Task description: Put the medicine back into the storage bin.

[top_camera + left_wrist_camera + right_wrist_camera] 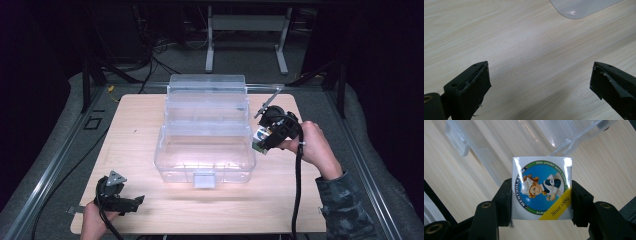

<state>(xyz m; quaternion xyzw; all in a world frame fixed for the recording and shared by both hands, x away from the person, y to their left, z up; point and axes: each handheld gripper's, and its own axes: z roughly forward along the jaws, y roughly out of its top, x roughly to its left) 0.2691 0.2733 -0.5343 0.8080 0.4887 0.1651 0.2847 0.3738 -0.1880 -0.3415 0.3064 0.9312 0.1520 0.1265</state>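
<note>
Beside the clear tiered organiser box (205, 135), right gripper (541, 195) jaws are pinching a Mentholatum carton (542, 188) by its sides; probably light, glossy, crushable; left gripper (539, 82) jaws are spreading wide, empty.

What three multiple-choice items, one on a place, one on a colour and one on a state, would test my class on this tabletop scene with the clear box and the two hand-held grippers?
1. Where does the right gripper hold the small Mentholatum box?
A. at the right end of the clear plastic tiered box
B. at the table's near left corner
C. on the floor

2. What colour is the round field on the small box's face?
A. red
B. blue
C. black

3. How do the left gripper's jaws stand?
A. shut on a lid
B. shut on a cable
C. open over bare wooden table

Key: 1 A, the high view shows it beside the tiered box's right end. 2 B, the right gripper view shows a blue disc ringed in green. 3 C, the left gripper view shows only wood between the jaws.
</note>
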